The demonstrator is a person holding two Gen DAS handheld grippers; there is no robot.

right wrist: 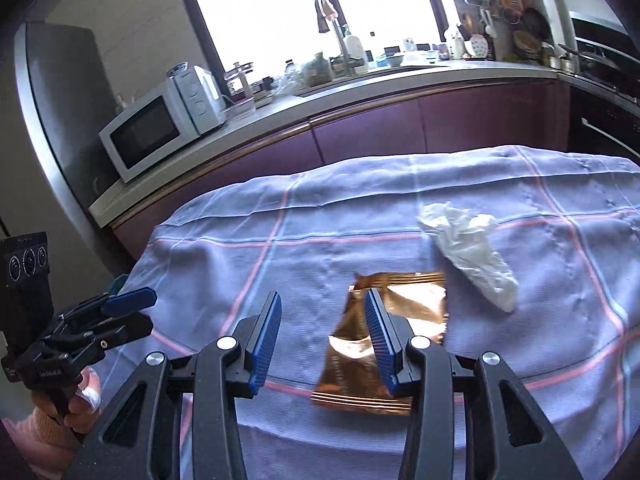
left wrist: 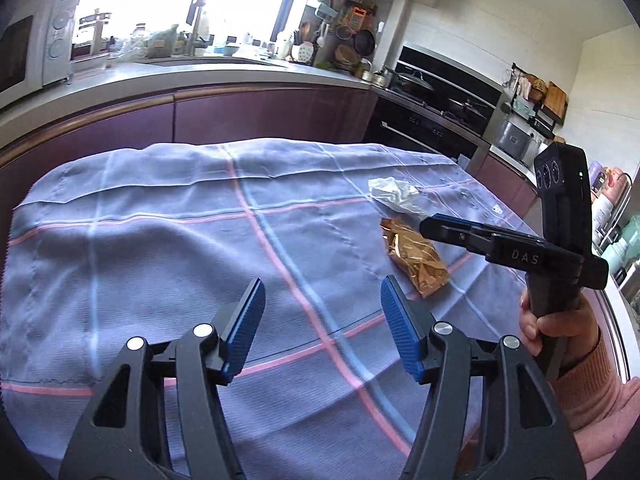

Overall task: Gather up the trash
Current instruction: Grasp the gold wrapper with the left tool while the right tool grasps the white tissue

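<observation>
In the lower half of the left wrist view, the left gripper (left wrist: 322,314) is matte black plastic with triangular cut-outs, round silver pivot screws and ribbed blue finger pads (left wrist: 245,326). At the right edge, the right gripper (left wrist: 430,226) bears white "DAS" lettering and a green light. The right hand (left wrist: 560,326) shows bare skin and a ribbed pink sleeve cuff.

Only wrapper (right wrist: 384,344) and tissue (right wrist: 468,252) interrupt tablecloth (right wrist: 240,264).
</observation>
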